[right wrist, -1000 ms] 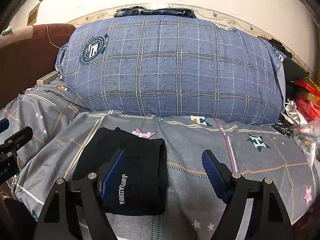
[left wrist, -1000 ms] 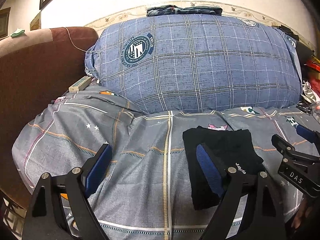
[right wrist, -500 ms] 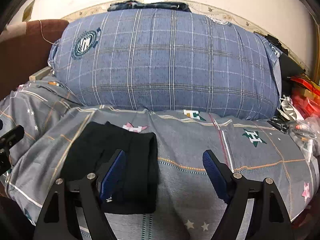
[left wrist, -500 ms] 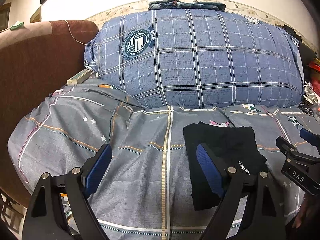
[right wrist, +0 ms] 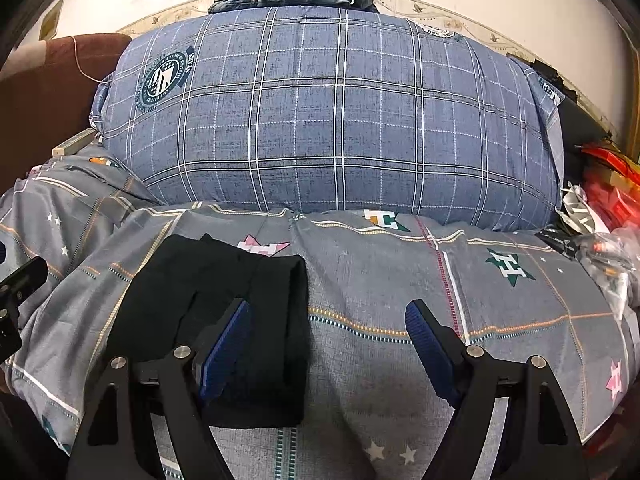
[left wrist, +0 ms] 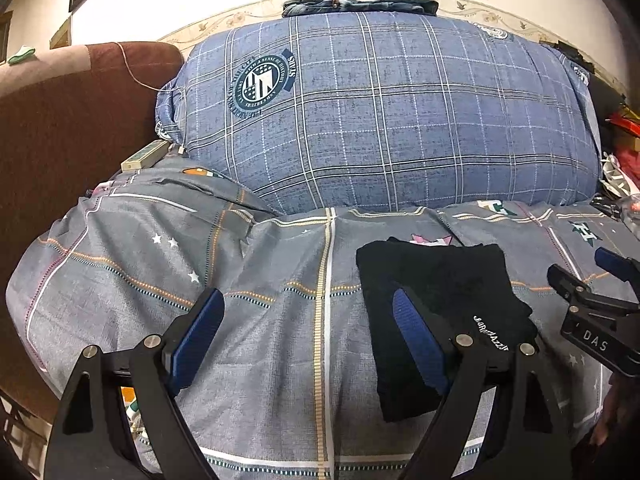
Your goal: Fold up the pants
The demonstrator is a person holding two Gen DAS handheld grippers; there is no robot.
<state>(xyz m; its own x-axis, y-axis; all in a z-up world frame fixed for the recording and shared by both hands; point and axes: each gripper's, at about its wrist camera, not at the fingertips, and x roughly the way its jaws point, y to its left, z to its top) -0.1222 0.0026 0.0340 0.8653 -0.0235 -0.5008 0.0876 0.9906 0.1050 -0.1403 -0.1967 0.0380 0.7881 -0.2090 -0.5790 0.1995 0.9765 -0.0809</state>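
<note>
- Black pants [left wrist: 436, 300] lie folded into a compact rectangle on a grey patterned bedsheet [left wrist: 256, 336]; in the left wrist view white lettering shows on the near right part of the fabric.
- Grey cloth of the sheet carries stars, pale stripes and dotted orange lines, and it covers a rounded mattress edge.
- Behind the pants, a large blue plaid pillow [left wrist: 380, 120] with a round crest printed on it stands against the wall.
- On top of the pillow rests a folded pair of blue jeans [left wrist: 360, 4].
- A brown headboard or sofa arm [left wrist: 68, 128] rises on the left side of the left wrist view.
- The left gripper [left wrist: 308, 332] has its jaws spread wide with nothing between them; its right finger [left wrist: 416, 344] hovers in front of the left part of the pants, while the left one is over bare sheet.
- The right gripper [right wrist: 328, 336] is likewise spread and grips nothing; its left finger [right wrist: 224, 344] sits in front of the pants, its right finger over bare sheet. Whether that finger touches the fabric cannot be told.
- In the right wrist view, the pants [right wrist: 216, 312] lie in the left half, with red and white clutter [right wrist: 604, 200] at the far right edge of the bed.
</note>
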